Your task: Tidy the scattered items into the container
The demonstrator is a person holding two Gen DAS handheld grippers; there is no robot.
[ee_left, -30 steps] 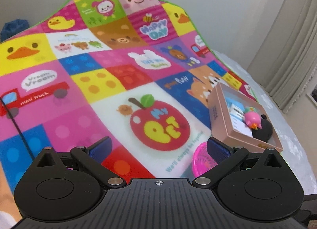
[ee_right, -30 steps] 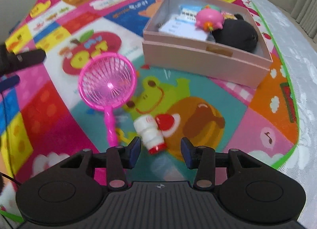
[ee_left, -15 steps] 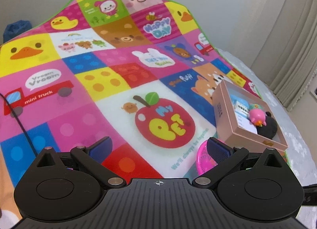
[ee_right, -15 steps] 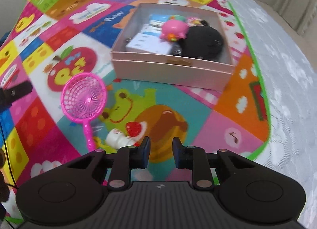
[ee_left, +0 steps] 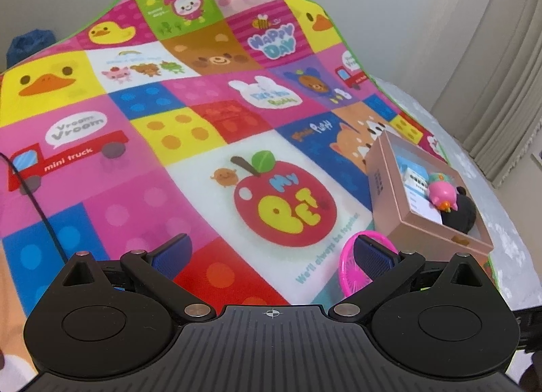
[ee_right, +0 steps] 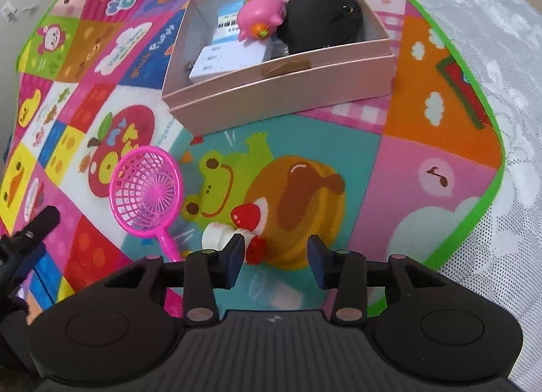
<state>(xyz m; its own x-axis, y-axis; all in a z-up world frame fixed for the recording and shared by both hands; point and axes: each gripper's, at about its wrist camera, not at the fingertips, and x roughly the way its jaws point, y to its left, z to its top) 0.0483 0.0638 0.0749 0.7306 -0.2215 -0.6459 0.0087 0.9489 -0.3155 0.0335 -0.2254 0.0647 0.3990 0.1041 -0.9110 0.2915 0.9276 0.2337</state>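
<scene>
One net (ee_right: 146, 188), one bottle (ee_right: 233, 239) outside one box (ee_right: 288, 94).

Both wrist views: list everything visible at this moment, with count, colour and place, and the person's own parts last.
play mat: one, multicoloured patchwork, spread over the surface.
box: one, pale pink, open, on the mat.
plush toy: one, black, inside the box.
round toy: one, pink, inside the box, against the plush.
cartons: at least two, white and blue, inside the box.
scoop net: one, pink, on the mat beside the box.
small bottle: one, white with red cap, lying on the mat, partly behind the right gripper's finger.
lace cloth: one, white, beside the mat.
cable: one, black, across the mat.
left gripper: open.
right gripper: open.
</scene>
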